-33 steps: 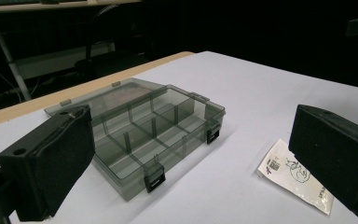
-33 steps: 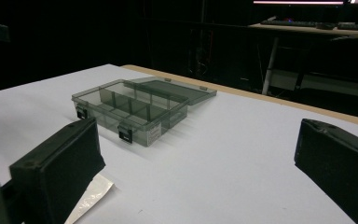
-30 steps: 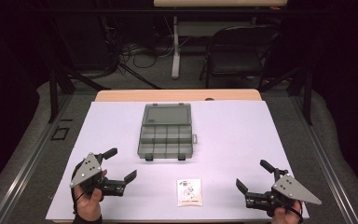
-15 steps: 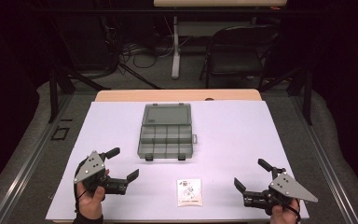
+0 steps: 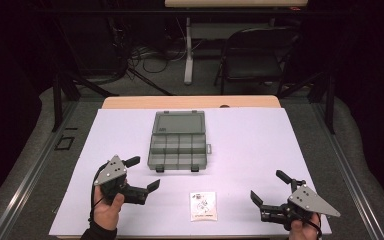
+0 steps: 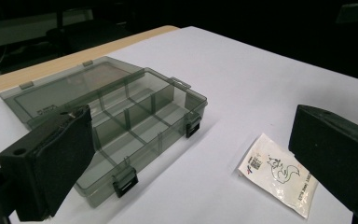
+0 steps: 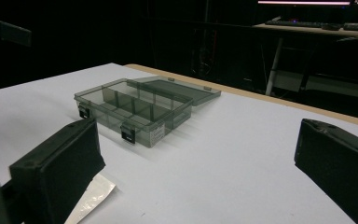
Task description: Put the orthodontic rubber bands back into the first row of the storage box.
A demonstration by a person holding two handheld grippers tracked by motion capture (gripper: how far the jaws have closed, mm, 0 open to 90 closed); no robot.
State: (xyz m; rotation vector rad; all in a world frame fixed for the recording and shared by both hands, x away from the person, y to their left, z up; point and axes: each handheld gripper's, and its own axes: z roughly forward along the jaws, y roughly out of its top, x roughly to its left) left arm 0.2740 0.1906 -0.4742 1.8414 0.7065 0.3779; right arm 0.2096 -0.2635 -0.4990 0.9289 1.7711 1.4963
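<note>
High view: the small white packet [image 5: 203,205] lies flat at lower centre, between the left gripper [image 5: 142,174] and right gripper [image 5: 267,189], both with jaws apart and empty. Above it sits the open compartment box [image 5: 179,146], lid laid back.

Left gripper view: the packet at lower right looks thin, light and floppy, probably slick; pinching an edge seems best. The box's compartments appear empty.

Right gripper view: the packet's corner peeks at lower left; the box sits at centre left

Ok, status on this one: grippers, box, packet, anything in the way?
Left gripper open, empty. Right gripper open, empty. Organizer box open, lid flat back; packet lying flat between the grippers, untouched. Nothing in the way.
</note>
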